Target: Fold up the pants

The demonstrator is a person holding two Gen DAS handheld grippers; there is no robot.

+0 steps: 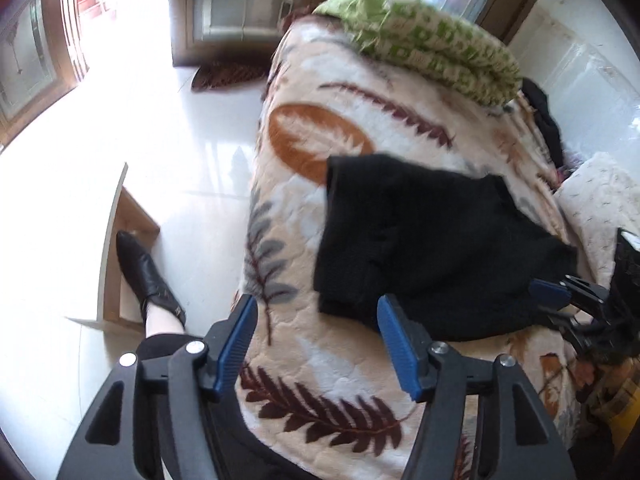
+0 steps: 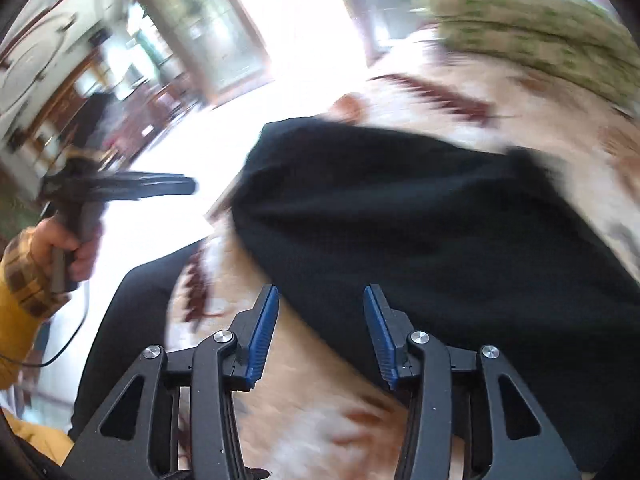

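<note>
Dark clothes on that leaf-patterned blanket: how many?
2. The folded black pants lie mid-blanket by both grippers; a dark crumpled garment sits at the far edge beside the green patterned pillow. More may be hidden.

The right wrist view is motion-blurred, smearing the blanket [image 2: 420,92] pattern. The black pants [image 2: 420,216] run past its right edge. The left gripper [image 2: 120,190] is a blur there.

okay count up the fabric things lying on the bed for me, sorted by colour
Black: 2, the pants in the middle and a dark bundle near the far edge
Green: 1, a patterned cushion at the far end
Cream: 1, a pillow at the right
Total: 4, all on the leaf-print blanket
</note>
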